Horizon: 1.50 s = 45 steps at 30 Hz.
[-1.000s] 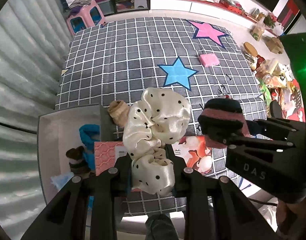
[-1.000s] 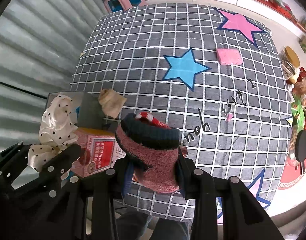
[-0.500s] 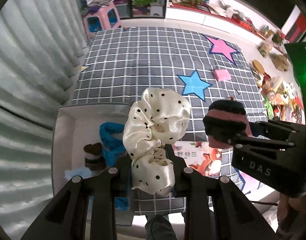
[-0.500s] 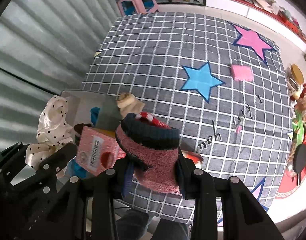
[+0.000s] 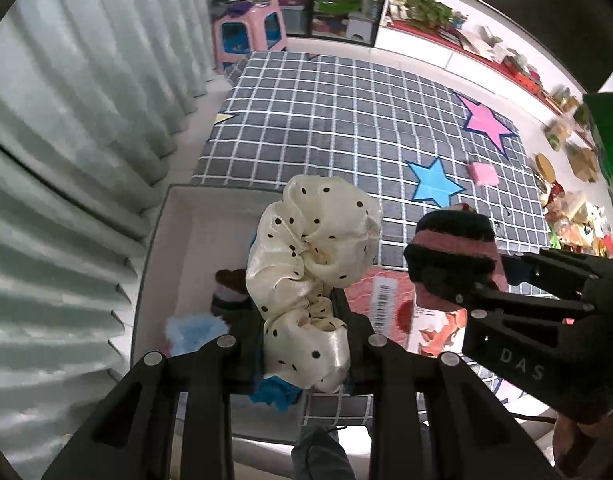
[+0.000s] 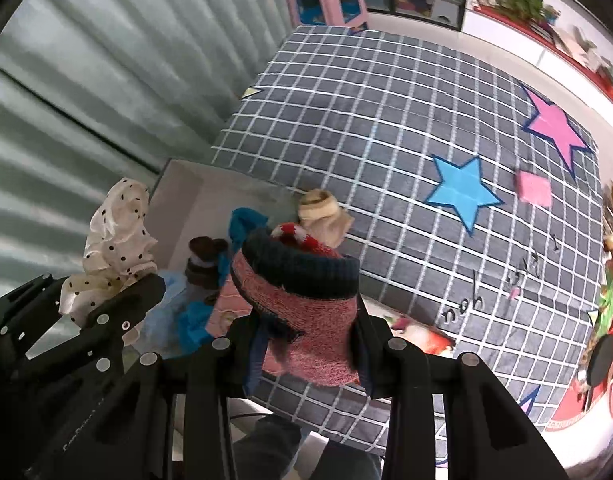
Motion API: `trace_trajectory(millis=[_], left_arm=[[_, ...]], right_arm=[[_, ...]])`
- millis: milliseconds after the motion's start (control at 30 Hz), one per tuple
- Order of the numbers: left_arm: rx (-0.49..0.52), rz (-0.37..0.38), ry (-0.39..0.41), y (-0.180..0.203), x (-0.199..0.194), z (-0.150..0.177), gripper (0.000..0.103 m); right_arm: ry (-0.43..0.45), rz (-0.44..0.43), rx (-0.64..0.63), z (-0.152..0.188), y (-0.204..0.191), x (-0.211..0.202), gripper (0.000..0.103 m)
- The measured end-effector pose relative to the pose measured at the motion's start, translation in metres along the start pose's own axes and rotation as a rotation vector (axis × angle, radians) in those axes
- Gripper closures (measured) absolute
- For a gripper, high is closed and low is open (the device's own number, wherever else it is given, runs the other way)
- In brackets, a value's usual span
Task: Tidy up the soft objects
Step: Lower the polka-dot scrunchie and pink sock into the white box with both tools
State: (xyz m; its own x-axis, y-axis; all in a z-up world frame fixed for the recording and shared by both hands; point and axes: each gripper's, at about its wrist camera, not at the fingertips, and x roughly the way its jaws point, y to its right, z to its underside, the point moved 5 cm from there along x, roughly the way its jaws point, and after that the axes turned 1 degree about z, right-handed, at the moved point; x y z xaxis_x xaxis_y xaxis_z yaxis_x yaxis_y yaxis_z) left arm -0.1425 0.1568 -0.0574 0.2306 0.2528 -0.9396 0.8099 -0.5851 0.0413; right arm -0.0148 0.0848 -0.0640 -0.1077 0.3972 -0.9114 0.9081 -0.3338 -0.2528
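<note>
two soft items in carry: left gripper (image 5: 306,332) fingers are clamping the cream dotted scrunchie (image 5: 312,256), right gripper (image 6: 306,336) fingers are pinching the red knit sock (image 6: 302,300). both are hovering by the white box (image 5: 178,240) at 9 o'clock; next, lowering and releasing inside.

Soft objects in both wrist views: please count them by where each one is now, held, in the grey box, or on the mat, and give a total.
Held in a hand-held gripper: 2 (cream dotted scrunchie, pink and navy sock)
In the grey box: 3 (brown roll, bright blue cloth, light blue fluffy piece)
On the mat: 2 (beige roll, pink square)
Total: 7
</note>
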Motion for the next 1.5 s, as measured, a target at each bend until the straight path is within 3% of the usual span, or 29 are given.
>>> trace_trajectory(millis=[933,1500], left_arm=[[-0.196,-0.056,-0.061,-0.105,0.018,0.032,0.073],[-0.208,-0.065,-0.125,-0.130,0.061,0.017,0.073]], right_arm=[[-0.094,-0.035,-0.209,-0.017,-0.107,0.048,0.064],[-0.125,0.008,-0.208,-0.046,-0.118,0.085,0.064]])
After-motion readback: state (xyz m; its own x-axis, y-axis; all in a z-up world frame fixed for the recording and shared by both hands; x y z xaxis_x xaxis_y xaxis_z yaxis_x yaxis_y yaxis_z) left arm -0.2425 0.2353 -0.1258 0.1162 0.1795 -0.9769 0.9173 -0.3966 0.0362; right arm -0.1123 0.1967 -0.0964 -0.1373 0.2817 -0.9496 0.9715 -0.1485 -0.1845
